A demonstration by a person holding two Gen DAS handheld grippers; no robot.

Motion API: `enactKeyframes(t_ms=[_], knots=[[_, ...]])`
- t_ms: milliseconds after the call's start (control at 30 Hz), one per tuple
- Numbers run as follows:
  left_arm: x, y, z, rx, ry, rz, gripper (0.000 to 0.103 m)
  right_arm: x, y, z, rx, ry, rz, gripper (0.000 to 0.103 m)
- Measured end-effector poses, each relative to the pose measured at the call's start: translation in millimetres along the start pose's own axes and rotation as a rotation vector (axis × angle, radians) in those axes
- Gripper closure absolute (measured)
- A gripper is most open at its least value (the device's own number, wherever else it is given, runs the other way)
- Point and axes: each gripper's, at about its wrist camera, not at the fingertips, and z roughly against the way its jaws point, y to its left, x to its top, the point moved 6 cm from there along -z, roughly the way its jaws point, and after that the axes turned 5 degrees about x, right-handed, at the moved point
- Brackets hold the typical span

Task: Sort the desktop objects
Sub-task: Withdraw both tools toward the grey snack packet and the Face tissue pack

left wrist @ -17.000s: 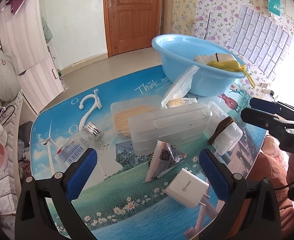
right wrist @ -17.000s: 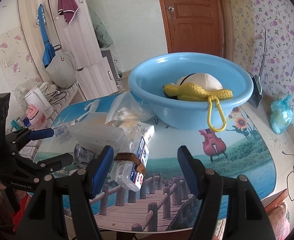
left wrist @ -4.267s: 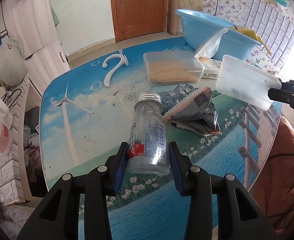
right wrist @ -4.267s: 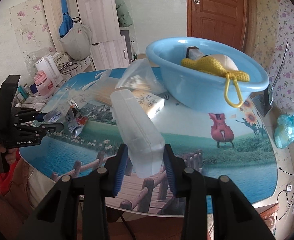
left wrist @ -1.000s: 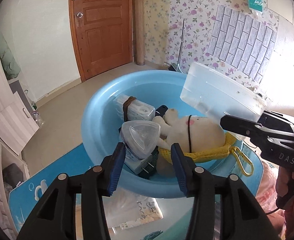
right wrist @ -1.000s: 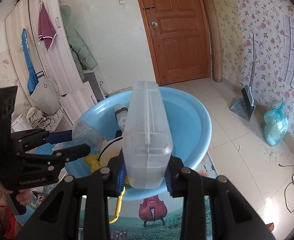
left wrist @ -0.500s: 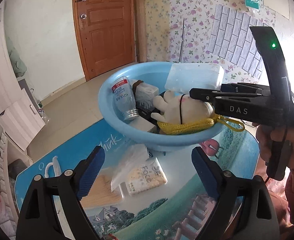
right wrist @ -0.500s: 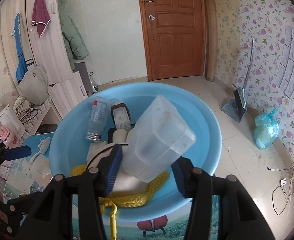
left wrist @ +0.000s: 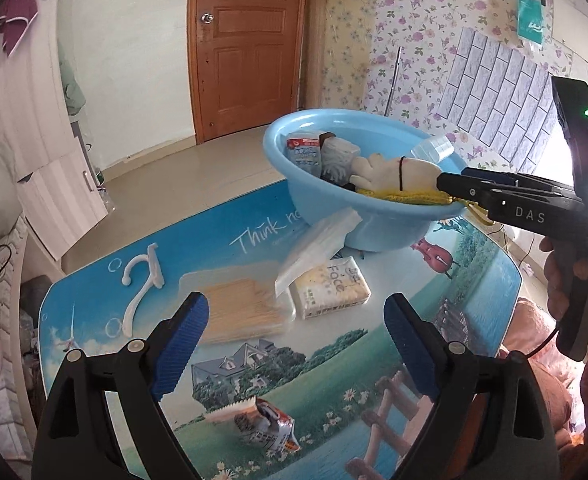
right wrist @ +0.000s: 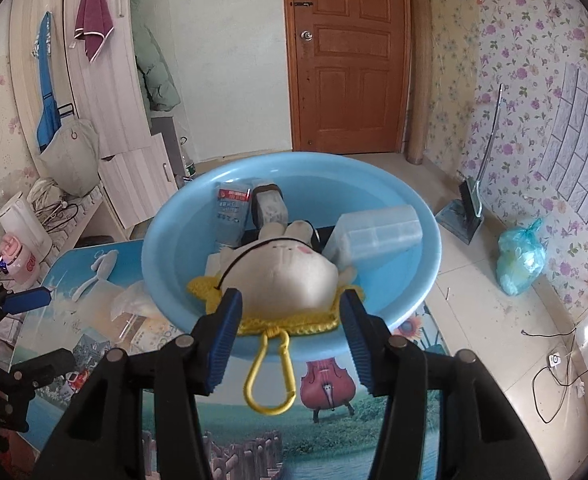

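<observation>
Nearest in the left wrist view, the left gripper (left wrist: 296,344) hangs over the table (left wrist: 474,280) with its blue pads wide apart and nothing between them. Just below it, at 6 o'clock, a crumpled snack wrapper (left wrist: 263,426) lies on the table. Further out sit a clear box of toothpicks (left wrist: 239,310) at 11 o'clock, a tissue pack (left wrist: 330,286) at 12 o'clock with a plastic bag (left wrist: 320,246) draped over it, and a white hook (left wrist: 139,284) at 10 o'clock.

The right gripper (right wrist: 289,344) is spread open and empty at the near rim of the blue basin (right wrist: 378,330), its pads on either side of a plush toy (right wrist: 283,274) on a yellow net pouch (right wrist: 289,322) whose yellow clip (right wrist: 269,376) dangles over the rim. Deeper in the basin lie a clear plastic box (right wrist: 374,238) at 1 o'clock and a bottle (right wrist: 229,212) at 11 o'clock. Beyond stands a wooden door (right wrist: 346,56).
</observation>
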Motion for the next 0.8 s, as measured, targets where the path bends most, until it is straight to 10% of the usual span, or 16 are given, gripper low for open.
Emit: enactKeyframes(t_ms=[800], knots=[[-72, 59, -5, 0.080, 0.088, 0.142, 0.011, -78, 52, -14, 0.141, 0.171, 0.055, 0.047]])
